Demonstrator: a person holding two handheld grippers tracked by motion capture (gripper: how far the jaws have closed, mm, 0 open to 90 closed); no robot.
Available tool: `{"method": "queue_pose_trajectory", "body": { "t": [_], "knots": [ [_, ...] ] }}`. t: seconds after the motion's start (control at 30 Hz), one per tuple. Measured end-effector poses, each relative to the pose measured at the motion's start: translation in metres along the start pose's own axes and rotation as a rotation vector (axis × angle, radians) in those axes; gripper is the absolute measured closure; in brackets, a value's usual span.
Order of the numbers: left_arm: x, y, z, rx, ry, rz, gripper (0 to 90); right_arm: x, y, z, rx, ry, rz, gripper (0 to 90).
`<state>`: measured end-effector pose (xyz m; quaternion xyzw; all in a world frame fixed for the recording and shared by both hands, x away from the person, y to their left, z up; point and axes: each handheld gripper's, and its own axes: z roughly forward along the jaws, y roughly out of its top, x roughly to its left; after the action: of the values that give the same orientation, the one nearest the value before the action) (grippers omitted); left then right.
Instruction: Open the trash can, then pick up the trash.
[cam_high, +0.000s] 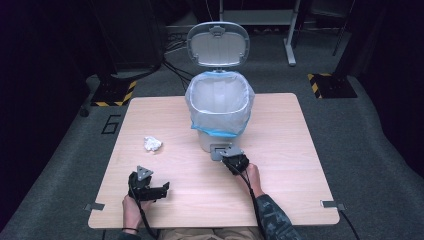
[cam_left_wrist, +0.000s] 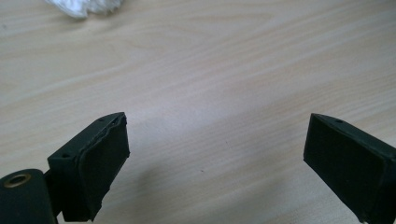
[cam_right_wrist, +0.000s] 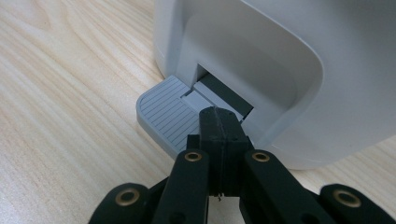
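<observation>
Right tongs (cam_right_wrist: 219, 122) closed tight, empty, tips pressing the bin's pedal (cam_right_wrist: 170, 114); lid (cam_high: 218, 44) is up, so I'd call opening done. Left tongs (cam_left_wrist: 215, 154) wide open, empty, low over the table (cam_high: 280, 165). Paper wad (cam_high: 152, 144) lies on the table left of the bin (cam_high: 220, 107); pickup and drop remain.

We take this for a lab: grey carpet, hazard-striped stand bases (cam_high: 113, 93) far left and far right, floor cables (cam_high: 175, 67), lone wooden table (cam_high: 280, 175).
</observation>
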<state>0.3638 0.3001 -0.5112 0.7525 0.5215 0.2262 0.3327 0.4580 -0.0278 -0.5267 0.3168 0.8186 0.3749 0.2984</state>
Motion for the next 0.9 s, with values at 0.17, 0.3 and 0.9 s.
{"method": "queue_pose_trajectory", "body": {
  "t": [0.17,0.3,0.9],
  "knots": [
    [0.009,0.015,-0.007,-0.025,-0.004,0.007,5.2,0.0,0.0,0.0,0.001,0.001,0.004,90.0],
    [0.014,0.023,-0.008,-0.035,-0.015,0.018,2.7,-0.001,0.0,0.0,-0.003,0.004,0.008,90.0],
    [0.049,0.068,0.017,-0.019,-0.087,0.003,0.0,-0.001,0.0,0.0,0.0,0.009,0.024,90.0]
  ]
}}
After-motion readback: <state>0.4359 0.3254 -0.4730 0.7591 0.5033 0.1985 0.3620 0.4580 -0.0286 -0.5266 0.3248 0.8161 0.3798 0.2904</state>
